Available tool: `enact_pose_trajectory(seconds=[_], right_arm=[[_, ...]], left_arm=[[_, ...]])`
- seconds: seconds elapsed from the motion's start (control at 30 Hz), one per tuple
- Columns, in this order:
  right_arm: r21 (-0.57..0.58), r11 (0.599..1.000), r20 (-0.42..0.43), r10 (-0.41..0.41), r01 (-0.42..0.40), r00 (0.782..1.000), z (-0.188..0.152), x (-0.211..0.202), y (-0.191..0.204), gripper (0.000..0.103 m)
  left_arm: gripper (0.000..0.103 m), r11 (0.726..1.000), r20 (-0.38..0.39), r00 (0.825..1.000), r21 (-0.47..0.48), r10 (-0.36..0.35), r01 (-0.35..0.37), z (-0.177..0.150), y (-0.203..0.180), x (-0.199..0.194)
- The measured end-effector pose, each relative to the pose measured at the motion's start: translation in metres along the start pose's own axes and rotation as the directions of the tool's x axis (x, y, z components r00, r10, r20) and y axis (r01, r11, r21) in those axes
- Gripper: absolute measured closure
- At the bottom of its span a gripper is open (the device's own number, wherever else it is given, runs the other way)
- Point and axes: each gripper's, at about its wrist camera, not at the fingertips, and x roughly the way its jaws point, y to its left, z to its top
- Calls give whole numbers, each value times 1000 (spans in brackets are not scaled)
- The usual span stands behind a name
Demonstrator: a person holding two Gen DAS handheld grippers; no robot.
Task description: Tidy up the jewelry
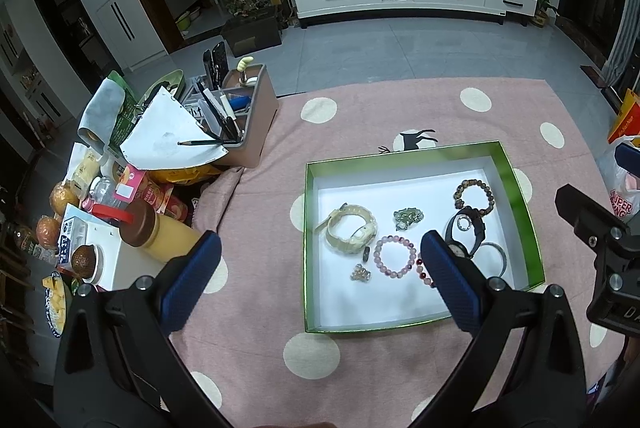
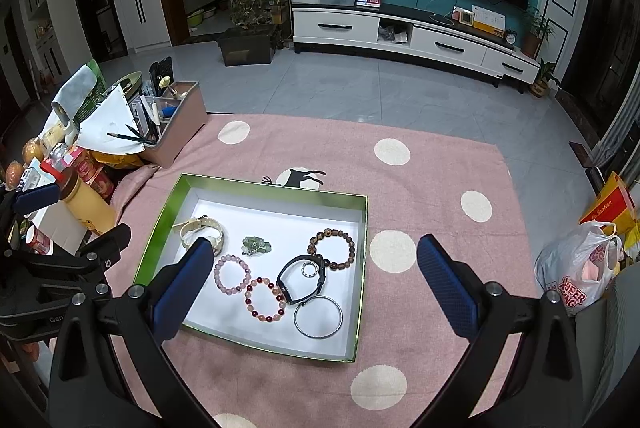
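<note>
A shallow green-rimmed box (image 1: 520,196) (image 2: 256,186) with a white floor lies on the pink dotted cloth. In it lie a cream watch (image 1: 352,230) (image 2: 200,226), a green stone piece (image 1: 408,218) (image 2: 256,245), a pink bead bracelet (image 1: 395,256) (image 2: 232,273), a red bead bracelet (image 2: 266,299), a brown bead bracelet (image 1: 474,196) (image 2: 332,248), a black watch (image 1: 466,234) (image 2: 302,278) and a silver bangle (image 1: 494,260) (image 2: 318,316). My left gripper (image 1: 318,258) is open and empty above the box's near left part. My right gripper (image 2: 316,270) is open and empty above the box's right side.
A brown desk organiser (image 1: 248,112) (image 2: 176,124) with pens stands at the cloth's far left. Food packs, a yellow bottle (image 1: 160,232) (image 2: 86,206) and fruit crowd the left edge. A white plastic bag (image 2: 580,278) sits at the right. The cloth (image 1: 400,108) ends at a tiled floor.
</note>
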Motion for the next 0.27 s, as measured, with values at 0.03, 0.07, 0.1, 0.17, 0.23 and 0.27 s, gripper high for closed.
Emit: enact_pose_trajectory(seconds=[0.03,0.07,0.1,0.17,0.23,0.27], right_arm=[[1,1000,0,0,0,1000,0,0,0,1],[3,1000,1,0,0,1000,0,0,-1,1],[6,1000,1,0,0,1000,1,0,-1,1],[7,1000,2,0,0,1000,1,0,-2,1],[6,1000,0,-2,2,1000,2,0,-2,1],[7,1000,0,-2,2,1000,2,1,-3,1]], left_arm=[[2,1000,0,1000,-1,0,0,0,0,0],[2,1000,-4,1000,-5,2,-2,0,0,1],[2,1000,-5,1000,-8,3,-3,-1,0,1],[2,1000,-10,1000,-10,7,-7,-2,0,3],[2,1000,-15,1000,-13,10,-10,-4,-1,4],[2,1000,-15,1000,-13,10,-10,-4,0,4]])
